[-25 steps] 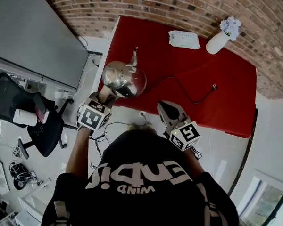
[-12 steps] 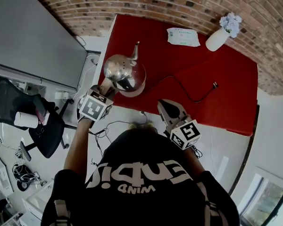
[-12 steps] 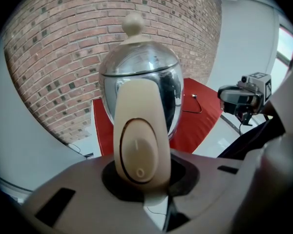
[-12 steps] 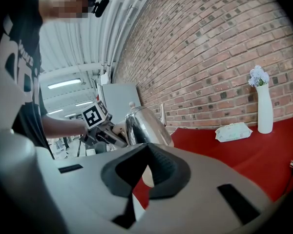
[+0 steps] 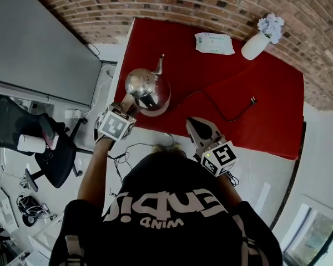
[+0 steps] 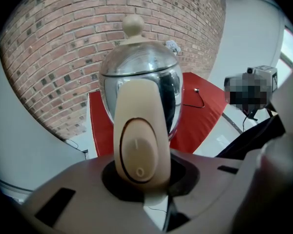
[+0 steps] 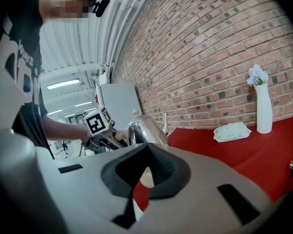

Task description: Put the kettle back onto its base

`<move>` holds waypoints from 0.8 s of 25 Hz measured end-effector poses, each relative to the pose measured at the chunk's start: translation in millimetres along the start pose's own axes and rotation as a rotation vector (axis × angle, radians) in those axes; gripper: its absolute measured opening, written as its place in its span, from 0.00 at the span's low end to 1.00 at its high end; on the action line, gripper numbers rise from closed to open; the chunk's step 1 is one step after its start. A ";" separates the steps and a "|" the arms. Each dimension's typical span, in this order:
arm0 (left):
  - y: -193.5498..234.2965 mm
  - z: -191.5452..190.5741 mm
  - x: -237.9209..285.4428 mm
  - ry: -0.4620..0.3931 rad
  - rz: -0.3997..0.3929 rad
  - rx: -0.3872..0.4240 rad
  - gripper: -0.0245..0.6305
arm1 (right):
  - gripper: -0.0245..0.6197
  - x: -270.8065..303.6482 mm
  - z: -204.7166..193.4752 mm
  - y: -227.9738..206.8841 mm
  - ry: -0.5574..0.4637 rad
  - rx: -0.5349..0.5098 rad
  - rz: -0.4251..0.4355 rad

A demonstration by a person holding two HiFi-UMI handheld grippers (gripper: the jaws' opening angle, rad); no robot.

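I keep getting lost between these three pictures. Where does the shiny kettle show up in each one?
Head view: the kettle is left of centre, at the red table's near left corner.
Left gripper view: the kettle fills the centre, its handle facing the camera.
Right gripper view: the kettle is small, left of centre, at the table's edge.
Shared landmark: the brick wall behind the table shows in all three.

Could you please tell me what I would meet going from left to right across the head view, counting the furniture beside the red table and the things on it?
office chair → kettle → pack of wipes → vase
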State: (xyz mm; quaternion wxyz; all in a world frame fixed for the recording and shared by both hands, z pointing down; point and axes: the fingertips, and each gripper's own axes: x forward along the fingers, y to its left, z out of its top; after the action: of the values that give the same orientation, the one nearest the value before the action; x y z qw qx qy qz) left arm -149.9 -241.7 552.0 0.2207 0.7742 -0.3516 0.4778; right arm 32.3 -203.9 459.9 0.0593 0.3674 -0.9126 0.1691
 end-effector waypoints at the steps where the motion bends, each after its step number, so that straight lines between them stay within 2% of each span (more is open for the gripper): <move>1: -0.2 -2.2 3.3 0.007 -0.004 -0.001 0.13 | 0.07 0.0 -0.1 -1.2 0.000 0.001 -0.002; 7: 4.6 -13.2 20.8 0.032 0.005 0.005 0.13 | 0.07 -0.8 0.2 -9.2 -0.001 0.003 -0.011; 20: -5.6 -31.9 44.1 0.082 -0.052 -0.041 0.13 | 0.07 1.3 0.3 -17.0 0.002 0.008 -0.013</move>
State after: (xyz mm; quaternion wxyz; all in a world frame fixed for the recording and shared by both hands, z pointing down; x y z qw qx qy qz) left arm -151.3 -231.2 605.7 0.2633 0.7580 -0.3319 0.4960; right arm 43.2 -216.3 464.5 0.0601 0.3733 -0.9095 0.1726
